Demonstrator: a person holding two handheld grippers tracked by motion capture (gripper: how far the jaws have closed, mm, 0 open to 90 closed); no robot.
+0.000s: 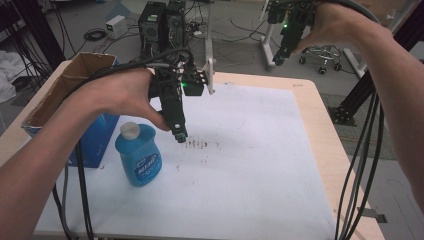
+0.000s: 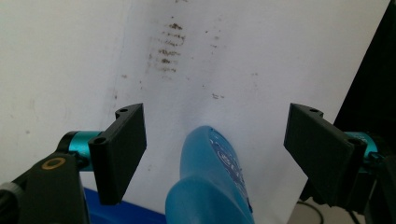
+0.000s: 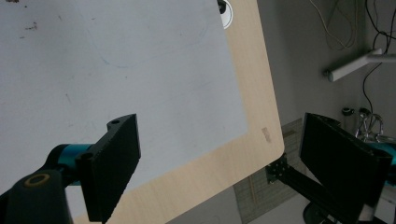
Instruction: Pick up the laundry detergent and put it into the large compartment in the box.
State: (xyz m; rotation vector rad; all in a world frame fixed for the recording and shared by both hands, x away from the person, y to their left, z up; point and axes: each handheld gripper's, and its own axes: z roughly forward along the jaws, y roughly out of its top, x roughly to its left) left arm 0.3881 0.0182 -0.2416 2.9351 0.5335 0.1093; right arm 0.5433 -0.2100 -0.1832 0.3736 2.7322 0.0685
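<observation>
A blue bottle (image 1: 139,159) with a white cap stands upright on the white mat (image 1: 250,165), at its left side. My left gripper (image 1: 180,136) points down just right of the bottle's neck, above a patch of brown stains (image 1: 197,144). In the left gripper view its jaws stand wide apart around the left gripper's midpoint (image 2: 215,128). The blue bottle (image 2: 212,182) rises from the bottom between them, and neither pad touches it. My right gripper (image 1: 278,60) is held high beyond the table's far right. The right gripper (image 3: 219,158) is open with nothing between its jaws.
An open cardboard box with a blue side (image 1: 65,95) stands at the table's left edge, close behind the bottle. The wooden table's far-right corner (image 3: 261,140) lies under the right gripper. Cables (image 1: 357,170) hang along the right edge. Computer towers (image 1: 160,20) stand on the floor beyond.
</observation>
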